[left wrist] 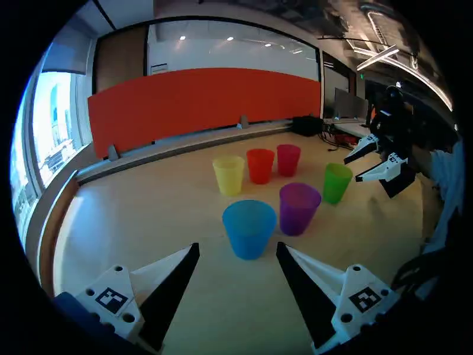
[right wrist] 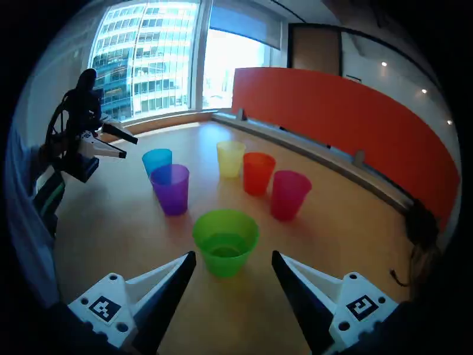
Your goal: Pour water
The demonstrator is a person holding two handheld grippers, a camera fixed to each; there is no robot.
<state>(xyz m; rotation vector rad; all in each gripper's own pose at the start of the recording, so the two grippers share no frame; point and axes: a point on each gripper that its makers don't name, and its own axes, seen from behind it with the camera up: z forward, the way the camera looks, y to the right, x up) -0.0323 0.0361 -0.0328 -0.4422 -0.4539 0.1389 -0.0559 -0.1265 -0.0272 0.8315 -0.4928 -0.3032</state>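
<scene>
1. The left claw (left wrist: 236,244) is spread wide and empty, squared up on the blue cup (left wrist: 249,228), which stands upright on the tabletop (left wrist: 148,225) just beyond its tips.
2. The right claw (right wrist: 233,253) is equally wide and also holds nothing. It faces the green cup (right wrist: 226,241), which may hold a little water (hard to be sure).
3. The purple cup (left wrist: 298,207) sits just right of the blue one, and three more cups stand farther off.
4. These look like light, slick, thin plastic that would flex under a squeeze, so I'd grip mid-wall, gently, and keep the cup upright until over the target.
</scene>
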